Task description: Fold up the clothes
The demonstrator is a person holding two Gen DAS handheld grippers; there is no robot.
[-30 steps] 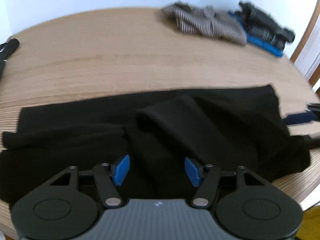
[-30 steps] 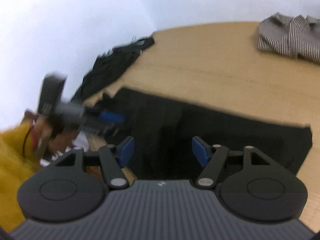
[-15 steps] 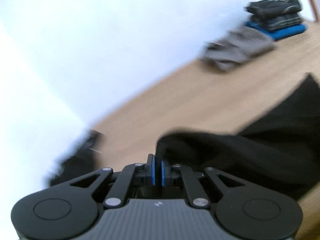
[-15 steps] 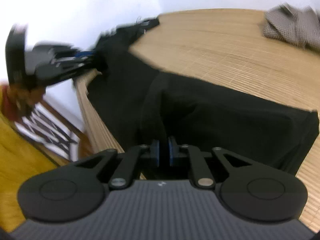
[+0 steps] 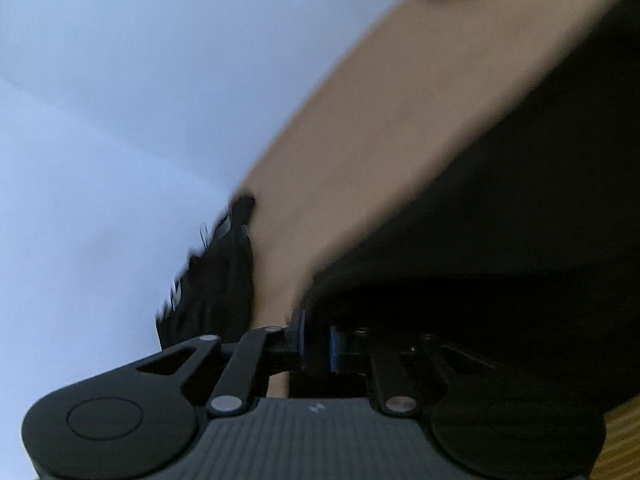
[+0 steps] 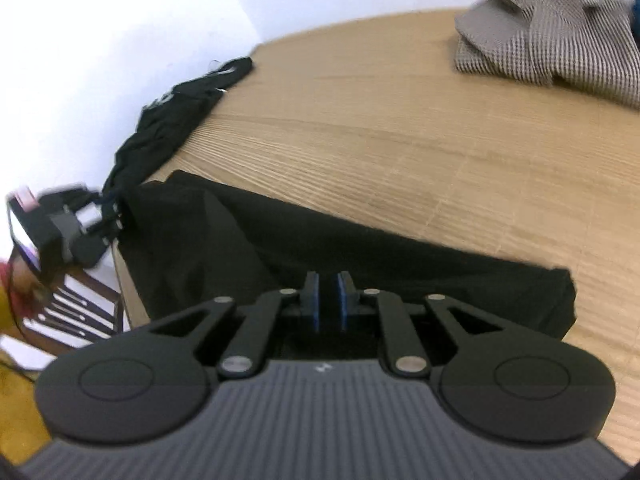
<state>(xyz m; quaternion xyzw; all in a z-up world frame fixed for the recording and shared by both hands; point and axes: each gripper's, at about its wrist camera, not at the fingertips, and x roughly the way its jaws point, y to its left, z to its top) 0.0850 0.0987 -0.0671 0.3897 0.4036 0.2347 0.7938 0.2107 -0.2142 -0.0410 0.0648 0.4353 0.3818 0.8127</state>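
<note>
A black garment [image 6: 360, 248] lies partly folded on the wooden table [image 6: 400, 120]. My right gripper [image 6: 327, 300] is shut on its near edge and holds the cloth between the blue pads. My left gripper [image 5: 316, 340] is shut on the garment's other end [image 5: 500, 240], tilted steeply, with black cloth draped over its right finger. In the right wrist view the left gripper [image 6: 96, 216] shows blurred at the table's left edge.
A houndstooth garment [image 6: 560, 40] lies at the table's far right. Another black garment [image 6: 176, 120] hangs over the far left edge, also in the left wrist view [image 5: 216, 280]. A chair [image 6: 72, 312] stands beside the table. A white wall lies behind.
Both grippers went from open to shut on the black garment. The left gripper then swung and tilted sharply with its end; the right one lifted the near edge.
</note>
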